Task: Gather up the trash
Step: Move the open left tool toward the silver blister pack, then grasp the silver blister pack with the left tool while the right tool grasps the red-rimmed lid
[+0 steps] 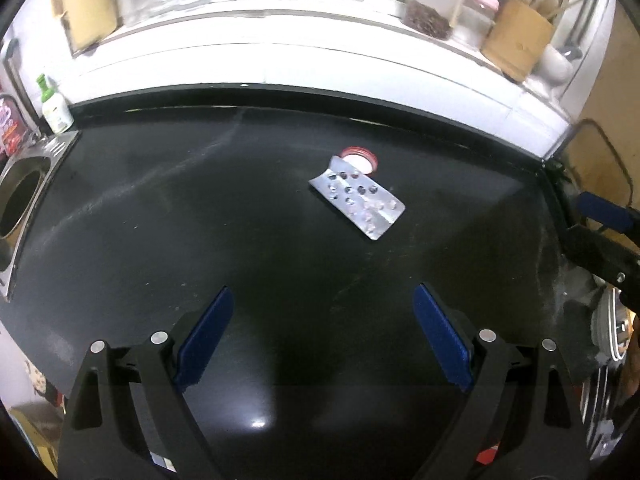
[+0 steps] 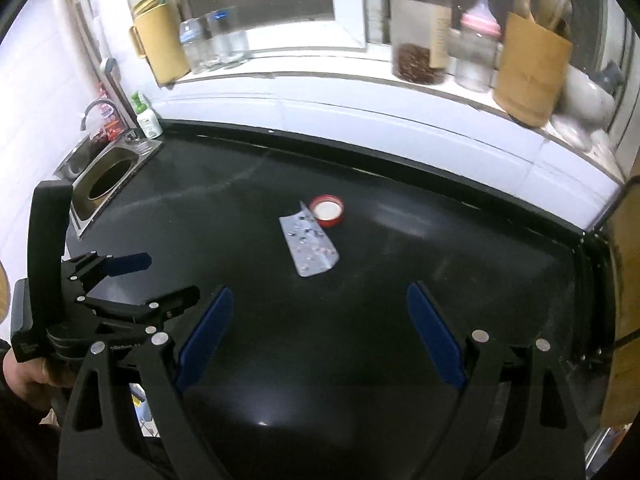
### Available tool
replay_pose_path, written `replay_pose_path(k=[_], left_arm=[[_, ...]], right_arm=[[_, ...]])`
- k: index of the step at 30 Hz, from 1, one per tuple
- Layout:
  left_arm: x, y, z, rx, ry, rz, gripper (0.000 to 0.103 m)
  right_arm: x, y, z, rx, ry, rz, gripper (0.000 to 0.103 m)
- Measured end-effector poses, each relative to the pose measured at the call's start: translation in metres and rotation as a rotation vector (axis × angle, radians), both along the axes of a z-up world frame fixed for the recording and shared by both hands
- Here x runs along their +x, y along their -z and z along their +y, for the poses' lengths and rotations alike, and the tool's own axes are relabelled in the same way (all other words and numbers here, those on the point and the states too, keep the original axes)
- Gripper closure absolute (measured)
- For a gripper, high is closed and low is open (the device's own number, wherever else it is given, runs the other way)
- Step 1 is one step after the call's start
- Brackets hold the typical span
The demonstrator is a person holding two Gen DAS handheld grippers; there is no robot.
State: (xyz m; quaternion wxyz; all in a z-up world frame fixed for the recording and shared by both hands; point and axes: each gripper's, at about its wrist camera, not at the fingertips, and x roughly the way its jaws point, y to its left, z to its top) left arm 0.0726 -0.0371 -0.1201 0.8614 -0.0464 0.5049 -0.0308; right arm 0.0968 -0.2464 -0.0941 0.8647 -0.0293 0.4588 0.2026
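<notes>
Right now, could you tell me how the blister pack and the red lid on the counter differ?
The blister pack is a silver, oblong foil sheet, dimpled and curled up at one end; the red lid is round, rimmed, white inside. The pack is larger and nearer the grippers. Both lie on the black counter, ungrasped.

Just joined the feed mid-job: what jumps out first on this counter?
The silver foil blister pack lies mid-counter on the glossy black countertop, one end touching the red plastic lid with white inside behind it. Both hand-held grippers, left and right, hang open and empty short of them. A steel sink sits at far left.
</notes>
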Motion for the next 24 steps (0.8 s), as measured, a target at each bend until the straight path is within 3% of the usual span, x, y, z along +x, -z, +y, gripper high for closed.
replay_pose_path(k=[11,24], left_arm=[[0.043,0.022,-0.037,0.028,-0.044,0.050,0.014],[0.139,0.087,-0.064,0.038,-0.179,0.142,0.014]], right_arm=[[0.032,0.014,-0.024,0.007,-0.025,0.021,0.017],[0.099,0.055,-0.047,-0.007,-0.027,0.108,0.017]])
